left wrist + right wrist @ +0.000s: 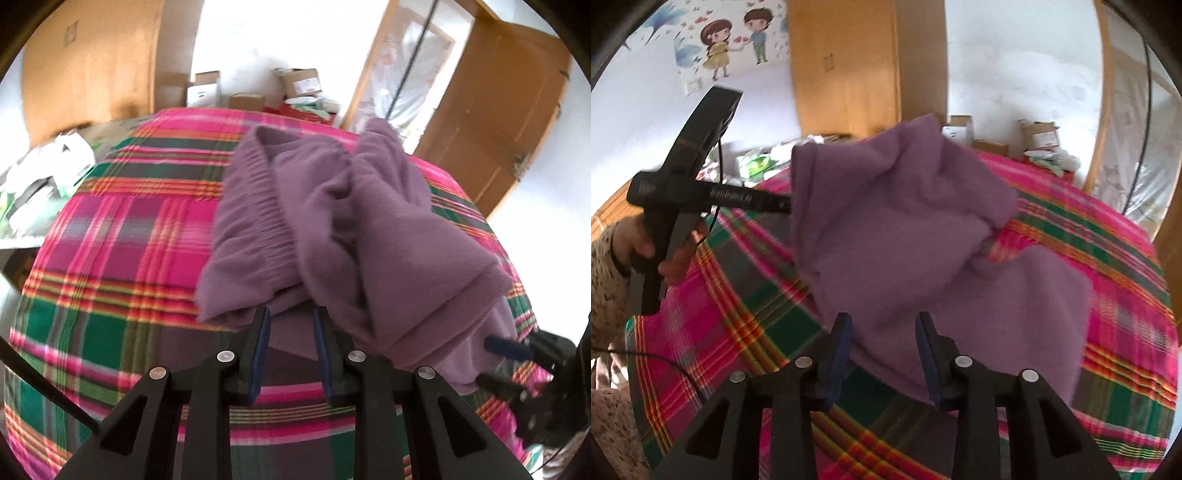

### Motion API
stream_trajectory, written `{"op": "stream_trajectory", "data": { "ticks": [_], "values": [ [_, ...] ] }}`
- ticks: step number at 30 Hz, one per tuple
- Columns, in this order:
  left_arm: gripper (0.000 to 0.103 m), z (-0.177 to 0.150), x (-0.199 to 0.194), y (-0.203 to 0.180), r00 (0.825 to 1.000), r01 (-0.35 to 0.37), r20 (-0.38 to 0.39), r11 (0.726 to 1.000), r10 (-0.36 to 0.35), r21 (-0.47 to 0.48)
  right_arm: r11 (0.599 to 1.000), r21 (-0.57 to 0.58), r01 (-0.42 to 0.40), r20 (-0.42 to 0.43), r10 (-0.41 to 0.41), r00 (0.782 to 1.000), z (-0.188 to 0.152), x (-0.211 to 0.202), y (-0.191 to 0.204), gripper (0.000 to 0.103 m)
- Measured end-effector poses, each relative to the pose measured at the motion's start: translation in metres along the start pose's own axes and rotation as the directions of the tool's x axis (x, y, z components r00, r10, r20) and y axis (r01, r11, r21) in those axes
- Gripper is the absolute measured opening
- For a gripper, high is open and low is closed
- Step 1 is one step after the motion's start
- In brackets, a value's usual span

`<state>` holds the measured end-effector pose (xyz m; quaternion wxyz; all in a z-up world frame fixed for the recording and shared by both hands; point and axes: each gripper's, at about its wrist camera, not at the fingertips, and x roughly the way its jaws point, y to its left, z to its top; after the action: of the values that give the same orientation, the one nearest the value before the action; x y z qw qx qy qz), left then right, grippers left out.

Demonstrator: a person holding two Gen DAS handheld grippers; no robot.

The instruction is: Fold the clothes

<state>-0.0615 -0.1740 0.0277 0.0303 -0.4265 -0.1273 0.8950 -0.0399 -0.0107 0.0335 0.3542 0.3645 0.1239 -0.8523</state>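
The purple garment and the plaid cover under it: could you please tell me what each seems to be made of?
The purple garment looks like soft fleece or brushed knit: matte, fuzzy surface, thick rounded folds, and a gathered elastic band. The plaid cover looks like thin woven cotton or similar: flat, with crisp pink, green and orange stripes. Blur leaves both uncertain.

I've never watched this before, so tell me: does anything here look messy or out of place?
The purple garment isn't folded: it sits bunched and creased on the plaid bedspread, one part flopped over another. Behind the bed, cardboard boxes are piled untidily.
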Motion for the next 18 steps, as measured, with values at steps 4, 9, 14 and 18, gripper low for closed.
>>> {"op": "stream_trajectory", "data": {
  "ticks": [4,9,14,18],
  "values": [
    [0.025,0.003,0.001,0.010,1.000,0.009,-0.004,0.998,-0.009,-0.054,0.999,-0.031,0.019,-0.031,-0.020,0.999,-0.005,0.009,0.008,0.036],
    [0.025,0.006,0.011,0.017,0.999,0.024,-0.028,0.992,-0.028,-0.123,0.994,-0.088,0.071,-0.071,-0.077,0.994,-0.010,0.016,0.017,0.036],
    [0.025,0.001,0.013,0.017,0.999,-0.005,-0.041,0.990,-0.001,-0.138,0.994,-0.049,0.100,-0.086,-0.104,0.991,-0.008,0.019,0.009,0.037],
    [0.025,0.000,0.016,0.015,0.999,-0.032,-0.045,0.990,0.026,-0.141,0.992,0.028,0.122,-0.080,-0.120,0.990,-0.007,0.015,-0.008,0.009]
  ]
}}
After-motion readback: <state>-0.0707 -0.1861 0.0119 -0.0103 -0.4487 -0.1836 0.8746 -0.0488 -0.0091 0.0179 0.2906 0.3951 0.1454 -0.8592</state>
